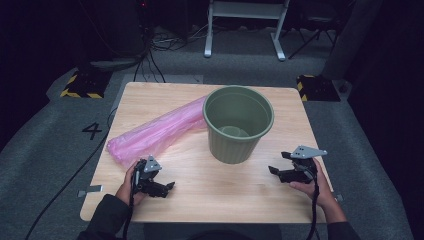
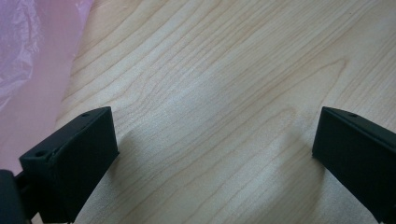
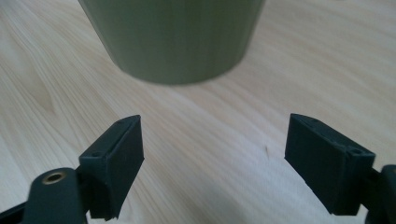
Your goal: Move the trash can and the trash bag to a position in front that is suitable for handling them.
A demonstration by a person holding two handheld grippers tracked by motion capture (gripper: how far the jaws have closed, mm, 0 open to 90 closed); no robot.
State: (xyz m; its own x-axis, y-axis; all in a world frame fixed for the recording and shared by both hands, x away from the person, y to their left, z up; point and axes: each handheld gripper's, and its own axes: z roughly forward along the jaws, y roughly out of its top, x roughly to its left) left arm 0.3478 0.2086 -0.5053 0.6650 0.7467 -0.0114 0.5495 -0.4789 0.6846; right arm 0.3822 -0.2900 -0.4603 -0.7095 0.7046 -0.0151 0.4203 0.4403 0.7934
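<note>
pink bag [image 1: 152, 131] long axis slanting from near-left toward bin [image 1: 240, 123]; both grippers' jaws apart, empty

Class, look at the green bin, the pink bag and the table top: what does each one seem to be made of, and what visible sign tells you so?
Green bin: probably moulded plastic, matt, with fine vertical ribs on its wall.
Pink bag: thin plastic film, translucent and crinkled, with a slight sheen.
Table top: light wood or a wood-look laminate, smooth, with clear grain lines; the pictures cannot settle which.
</note>
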